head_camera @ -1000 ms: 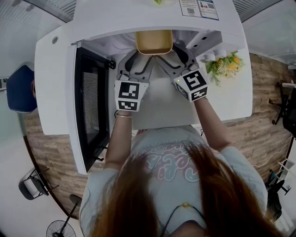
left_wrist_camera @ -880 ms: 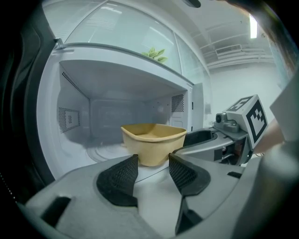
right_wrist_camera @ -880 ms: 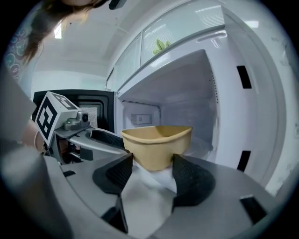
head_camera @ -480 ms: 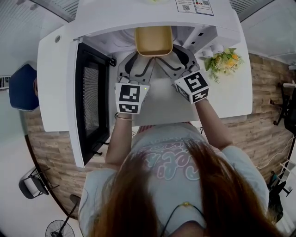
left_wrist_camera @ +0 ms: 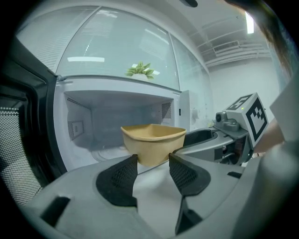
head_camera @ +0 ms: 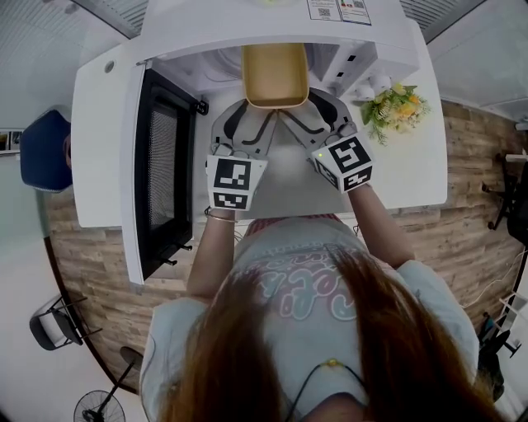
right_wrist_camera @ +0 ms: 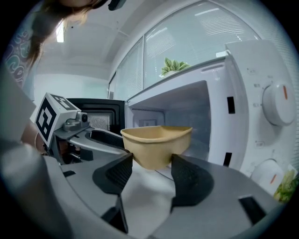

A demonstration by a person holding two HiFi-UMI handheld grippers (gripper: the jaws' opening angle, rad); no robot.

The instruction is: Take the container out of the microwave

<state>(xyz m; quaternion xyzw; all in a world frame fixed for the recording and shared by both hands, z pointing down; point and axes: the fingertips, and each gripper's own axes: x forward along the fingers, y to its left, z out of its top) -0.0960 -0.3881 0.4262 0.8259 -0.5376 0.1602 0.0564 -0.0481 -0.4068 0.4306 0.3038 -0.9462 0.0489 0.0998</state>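
A tan, rounded-square container (head_camera: 275, 74) hangs in the mouth of the open white microwave (head_camera: 272, 25), clear of the cavity floor. My left gripper (head_camera: 252, 109) is shut on its near left corner and my right gripper (head_camera: 299, 107) on its near right corner. In the left gripper view the container (left_wrist_camera: 153, 140) sits between the dark pads (left_wrist_camera: 119, 179) of the left gripper (left_wrist_camera: 153, 161), with the right gripper's marker cube beside it. The right gripper view has the container (right_wrist_camera: 156, 144) wedged in the right gripper (right_wrist_camera: 152, 163) in the same way.
The microwave's black door (head_camera: 161, 173) stands swung open at the left. A flower bunch (head_camera: 392, 107) sits on the white counter (head_camera: 404, 173) to the right. The control knobs (right_wrist_camera: 275, 105) are on the microwave's right panel. A small plant (left_wrist_camera: 140, 70) stands on top of it.
Both grippers have drawn back towards the person and risen a little, with the container between them. More of the container now shows outside the cavity.
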